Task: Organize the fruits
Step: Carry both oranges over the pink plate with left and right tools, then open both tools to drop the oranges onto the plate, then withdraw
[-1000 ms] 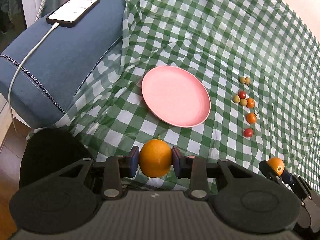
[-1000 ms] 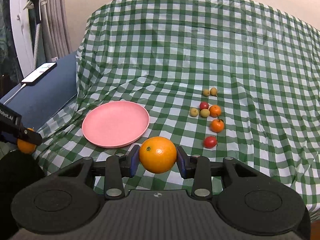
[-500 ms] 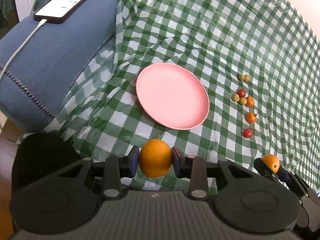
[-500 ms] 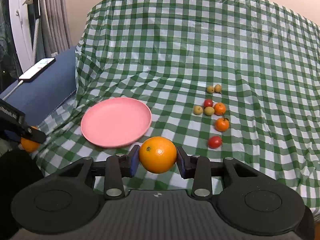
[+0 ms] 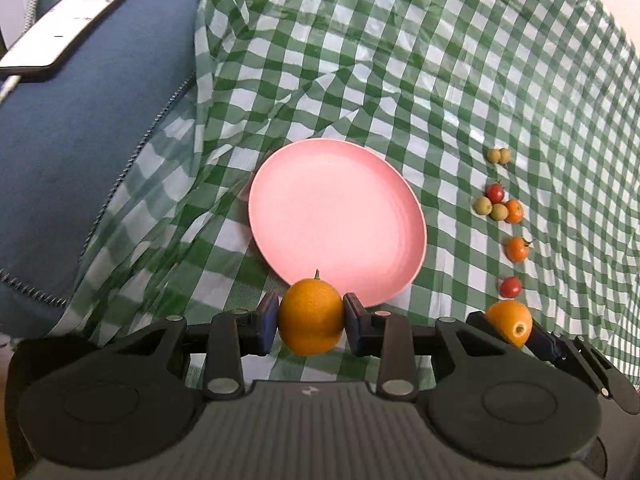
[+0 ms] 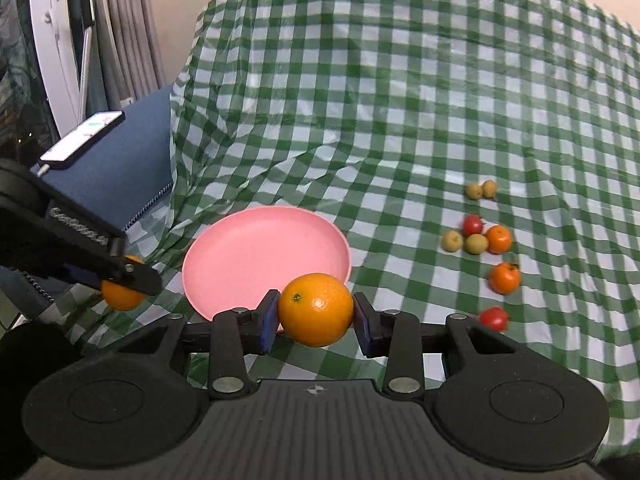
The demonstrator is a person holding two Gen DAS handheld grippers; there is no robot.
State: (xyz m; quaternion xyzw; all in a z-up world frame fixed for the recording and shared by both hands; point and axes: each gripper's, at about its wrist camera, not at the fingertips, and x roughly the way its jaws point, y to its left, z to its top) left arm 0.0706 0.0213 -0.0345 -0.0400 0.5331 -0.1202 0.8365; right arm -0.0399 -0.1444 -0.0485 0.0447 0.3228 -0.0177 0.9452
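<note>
My left gripper (image 5: 311, 318) is shut on an orange (image 5: 311, 316) with a short stem, held just above the near rim of the pink plate (image 5: 336, 216). My right gripper (image 6: 315, 314) is shut on a second, larger orange (image 6: 315, 309), also at the plate's (image 6: 260, 252) near edge. Each view shows the other gripper: the right one with its orange (image 5: 510, 320) at lower right in the left wrist view, the left one with its orange (image 6: 122, 290) at the left in the right wrist view. The plate has nothing on it.
Small fruits lie in a loose line on the green checked cloth (image 5: 400, 80) right of the plate: yellow-green ones (image 5: 499, 155), red ones (image 5: 510, 287) and small orange ones (image 5: 517, 249). A blue cushion (image 5: 80, 140) at the left carries a phone (image 5: 64, 32) on a cable.
Both grippers moved forward and a little down with their oranges, so the plate now sits closer, right beyond the fingertips. The grips are unchanged.
</note>
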